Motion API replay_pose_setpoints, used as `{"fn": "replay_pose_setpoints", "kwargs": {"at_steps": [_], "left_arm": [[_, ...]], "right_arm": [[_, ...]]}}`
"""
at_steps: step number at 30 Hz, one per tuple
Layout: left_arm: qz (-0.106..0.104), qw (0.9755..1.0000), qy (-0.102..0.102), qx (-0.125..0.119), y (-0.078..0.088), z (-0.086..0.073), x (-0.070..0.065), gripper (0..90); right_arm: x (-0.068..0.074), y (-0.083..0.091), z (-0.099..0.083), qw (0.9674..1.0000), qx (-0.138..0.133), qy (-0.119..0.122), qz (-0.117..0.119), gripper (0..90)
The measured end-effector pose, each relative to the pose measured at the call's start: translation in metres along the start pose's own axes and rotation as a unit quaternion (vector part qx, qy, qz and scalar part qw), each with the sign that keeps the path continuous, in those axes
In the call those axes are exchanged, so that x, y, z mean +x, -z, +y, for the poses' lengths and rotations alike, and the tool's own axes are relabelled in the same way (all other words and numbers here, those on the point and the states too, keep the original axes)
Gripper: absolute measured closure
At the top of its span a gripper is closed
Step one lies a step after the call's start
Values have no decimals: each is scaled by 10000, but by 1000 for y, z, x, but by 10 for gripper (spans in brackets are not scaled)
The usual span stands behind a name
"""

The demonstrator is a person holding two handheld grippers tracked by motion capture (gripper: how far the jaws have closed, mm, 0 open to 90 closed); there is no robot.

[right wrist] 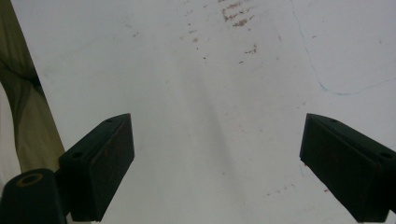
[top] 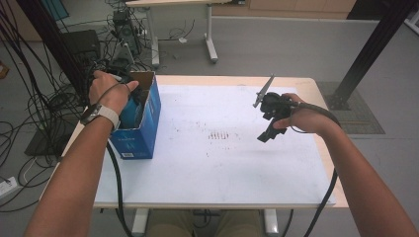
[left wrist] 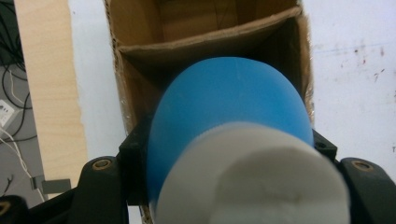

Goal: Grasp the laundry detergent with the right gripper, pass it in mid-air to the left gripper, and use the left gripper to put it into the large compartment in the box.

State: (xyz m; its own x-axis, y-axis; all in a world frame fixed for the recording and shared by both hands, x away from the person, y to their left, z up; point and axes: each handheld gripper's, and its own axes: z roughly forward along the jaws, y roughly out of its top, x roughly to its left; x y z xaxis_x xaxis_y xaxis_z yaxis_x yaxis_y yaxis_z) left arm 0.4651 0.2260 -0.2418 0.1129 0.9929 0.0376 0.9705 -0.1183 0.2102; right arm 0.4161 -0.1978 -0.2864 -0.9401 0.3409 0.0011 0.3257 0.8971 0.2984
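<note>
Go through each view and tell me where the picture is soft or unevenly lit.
High view: evenly lit, slightly soft. Left gripper view: blue bottle and its white cap blurred by closeness, box interior shadowed. Right gripper view: fingers soft, faint shadow down the white table.

Bare forearms, a watch (top: 99, 112) with a pale strap on the left wrist. Both grippers are black, with brass-ringed screw holes and trailing black cables (top: 323, 197); the right gripper (right wrist: 215, 168) has blocky pads.

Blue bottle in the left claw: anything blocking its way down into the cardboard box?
Nothing visible. The left claw is shut on the blue bottle, right over the open box. The compartment below looks empty; a cardboard divider runs across just beyond it. The right claw is open, over the bare table.
</note>
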Motion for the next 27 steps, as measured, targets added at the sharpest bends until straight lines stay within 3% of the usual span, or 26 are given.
{"fn": "replay_pose_setpoints", "kwargs": {"at_steps": [27], "left_arm": [[-23,9999,-75,130,-27,-3,1,379]], "right_arm": [[-1,-3,-4,10000,12,-75,31,99]]}}
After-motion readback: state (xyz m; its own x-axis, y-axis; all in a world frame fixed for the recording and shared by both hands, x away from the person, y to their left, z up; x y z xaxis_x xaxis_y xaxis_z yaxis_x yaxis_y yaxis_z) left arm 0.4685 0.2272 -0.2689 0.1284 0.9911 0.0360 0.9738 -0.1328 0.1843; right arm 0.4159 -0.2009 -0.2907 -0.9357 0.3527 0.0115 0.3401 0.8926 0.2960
